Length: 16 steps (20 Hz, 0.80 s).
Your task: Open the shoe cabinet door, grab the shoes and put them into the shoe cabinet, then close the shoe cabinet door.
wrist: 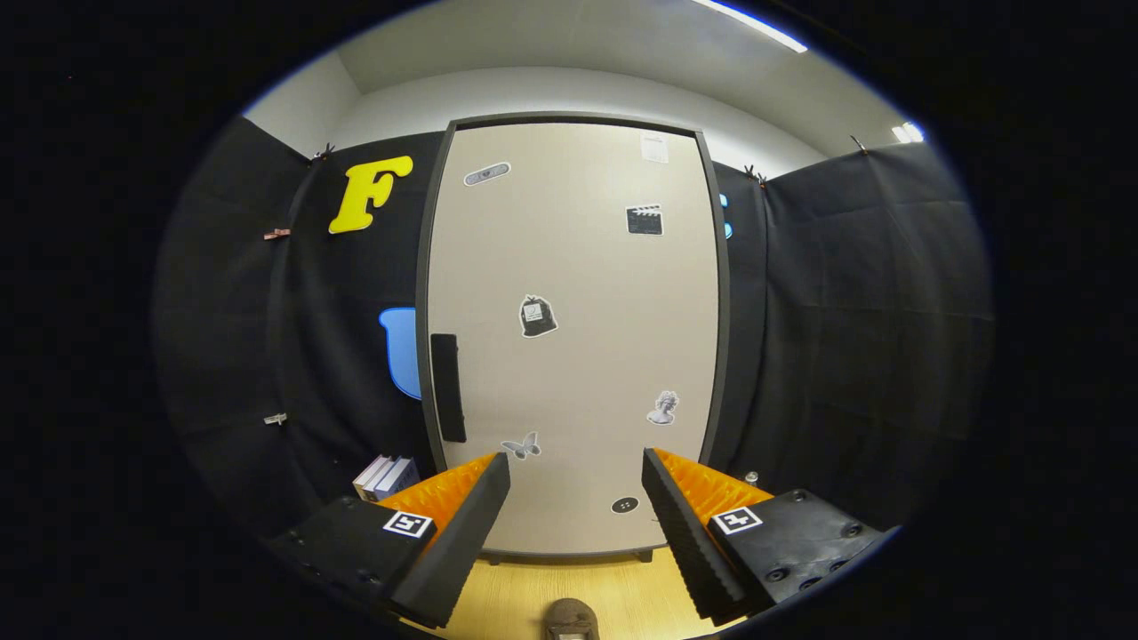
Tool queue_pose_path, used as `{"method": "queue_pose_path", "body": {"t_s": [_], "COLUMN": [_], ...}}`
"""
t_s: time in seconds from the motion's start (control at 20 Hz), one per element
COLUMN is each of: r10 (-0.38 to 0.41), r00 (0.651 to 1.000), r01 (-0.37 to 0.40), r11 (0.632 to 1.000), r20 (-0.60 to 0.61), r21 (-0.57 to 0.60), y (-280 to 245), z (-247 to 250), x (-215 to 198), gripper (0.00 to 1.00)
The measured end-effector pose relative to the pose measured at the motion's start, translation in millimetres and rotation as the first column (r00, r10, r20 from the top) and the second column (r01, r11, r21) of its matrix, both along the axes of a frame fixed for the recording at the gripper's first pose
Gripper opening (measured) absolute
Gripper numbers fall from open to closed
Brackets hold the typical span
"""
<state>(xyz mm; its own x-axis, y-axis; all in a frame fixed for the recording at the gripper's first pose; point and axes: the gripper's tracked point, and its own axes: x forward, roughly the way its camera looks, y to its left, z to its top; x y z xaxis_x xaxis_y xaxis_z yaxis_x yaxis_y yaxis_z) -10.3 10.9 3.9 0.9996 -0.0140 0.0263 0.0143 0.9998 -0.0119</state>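
Wooden floor and black-draped booth wall: beyond the spread, empty fingers of the gripper stands the closed, sticker-dotted beige shoe cabinet door, its dark handle at one edge.

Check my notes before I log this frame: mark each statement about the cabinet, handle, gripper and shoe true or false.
1. The shoe cabinet door is shut. True.
2. The dark handle sits by the door's right edge. False: it is by the left edge.
3. The gripper is open with nothing between its fingers. True.
4. The fingers press on the handle. False: they are short of the door, apart from it.
5. A shoe lies on the wooden floor, below the fingers. True, though only part shows.
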Motion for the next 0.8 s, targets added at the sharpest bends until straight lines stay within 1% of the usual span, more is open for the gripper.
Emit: {"method": "queue_pose_path", "body": {"t_s": [0.25, 0.45, 0.8], "r10": [0.038, 0.074, 0.129], "r00": [0.999, 0.997, 0.991], "r01": [-0.038, -0.074, -0.129], "r11": [0.999, 0.997, 0.992], "r20": [-0.006, -0.004, -0.04], "r21": [0.003, 0.009, 0.0], "y": [23.0, 51.1, 109.6], "z": [-2.4, -3.6, -13.9], "x": [12.5, 31.0, 88.9], "gripper": [0.98, 0.98, 0.98]}}
